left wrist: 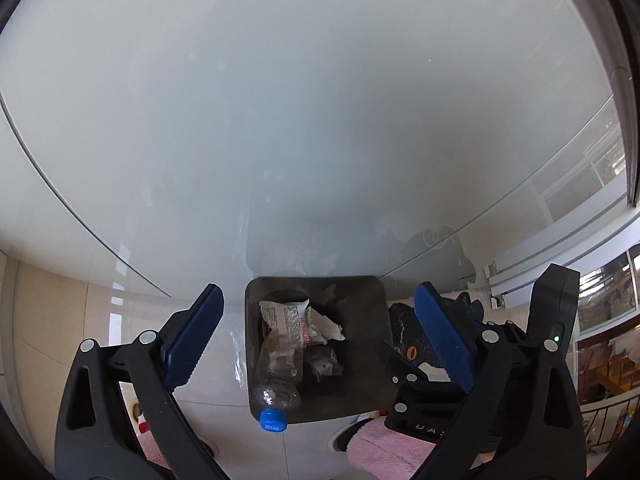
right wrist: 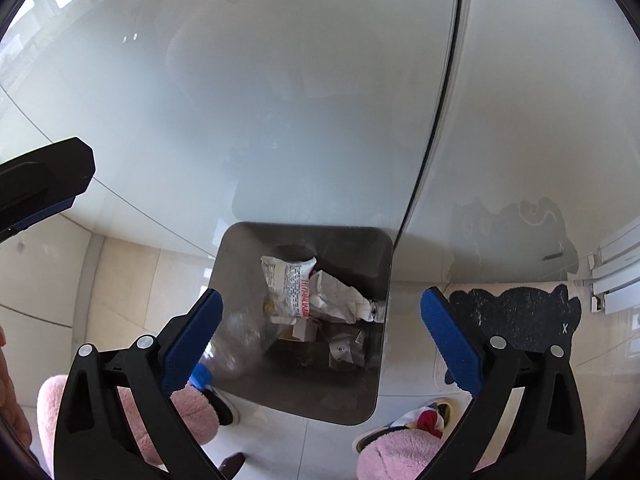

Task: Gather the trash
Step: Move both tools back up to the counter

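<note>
A dark square bin (left wrist: 360, 364) (right wrist: 320, 392) stands on the tiled floor below both grippers. A clear plastic bottle (left wrist: 276, 376) (right wrist: 240, 344) with a blue cap (left wrist: 273, 420) lies against the bin's near rim, cap outward; it looks blurred in the right wrist view. Deeper in the bin lie a printed wrapper (left wrist: 286, 318) (right wrist: 288, 284), crumpled white paper (left wrist: 324, 326) (right wrist: 340, 296) and a dark wrapper (left wrist: 324, 364) (right wrist: 344, 350). My left gripper (left wrist: 318, 292) is open over the bin, nothing between its blue pads. My right gripper (right wrist: 322, 296) is also open and holds nothing.
A pale glossy panel (left wrist: 280, 120) rises behind the bin. A black cat-shaped mat (right wrist: 516, 316) lies on the floor to the right. The person's pink fuzzy slippers (right wrist: 400, 456) stand close to the bin's near side. Windows (left wrist: 600, 292) are at the far right.
</note>
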### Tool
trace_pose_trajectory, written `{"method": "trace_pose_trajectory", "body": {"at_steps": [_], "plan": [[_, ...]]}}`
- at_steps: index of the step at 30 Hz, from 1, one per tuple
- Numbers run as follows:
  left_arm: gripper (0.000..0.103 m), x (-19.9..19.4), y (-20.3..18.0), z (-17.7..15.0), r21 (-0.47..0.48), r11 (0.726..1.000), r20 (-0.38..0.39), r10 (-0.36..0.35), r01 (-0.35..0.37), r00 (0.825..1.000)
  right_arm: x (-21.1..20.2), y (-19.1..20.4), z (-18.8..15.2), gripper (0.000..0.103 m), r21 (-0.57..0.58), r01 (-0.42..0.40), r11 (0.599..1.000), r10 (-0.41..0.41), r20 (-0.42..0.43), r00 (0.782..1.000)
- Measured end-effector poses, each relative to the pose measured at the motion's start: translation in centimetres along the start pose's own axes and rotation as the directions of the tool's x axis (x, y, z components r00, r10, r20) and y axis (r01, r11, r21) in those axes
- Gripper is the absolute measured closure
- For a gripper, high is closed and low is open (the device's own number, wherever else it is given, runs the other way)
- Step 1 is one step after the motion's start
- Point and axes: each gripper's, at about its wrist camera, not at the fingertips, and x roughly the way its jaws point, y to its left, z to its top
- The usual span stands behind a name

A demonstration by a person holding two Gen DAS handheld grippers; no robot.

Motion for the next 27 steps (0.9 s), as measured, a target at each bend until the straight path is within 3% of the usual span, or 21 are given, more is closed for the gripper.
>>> {"method": "trace_pose_trajectory", "body": {"at_steps": [9,16,23,27], "plan": [[0.011,-9.3,-2.1,3.3,0.042,0.999,0.181,-0.038,0.031,0.983,-9.1,1.3,3.3,0.003,-0.067,0.017,0.998,-0.004,0.196,0.981],[0.011,-16.6,-4.7,6.8,0.111,0.993,0.292,-0.058,0.026,0.955,-18.2,2.1,6.4,0.003,-0.102,0.014,0.995,0.024,0.354,0.935],[0.011,-22.0,-6.1,12.6,0.144,0.989,0.368,-0.043,-0.012,0.929,-25.9,0.8,11.4,0.002,-0.092,-0.01,0.996,0.049,0.438,0.897],[0.012,-23.1,-5.6,16.5,0.133,0.99,0.384,-0.012,-0.042,0.923,-26.6,-0.4,13.6,0.002,-0.006,-0.13,0.992,0.125,0.316,0.941]]}}
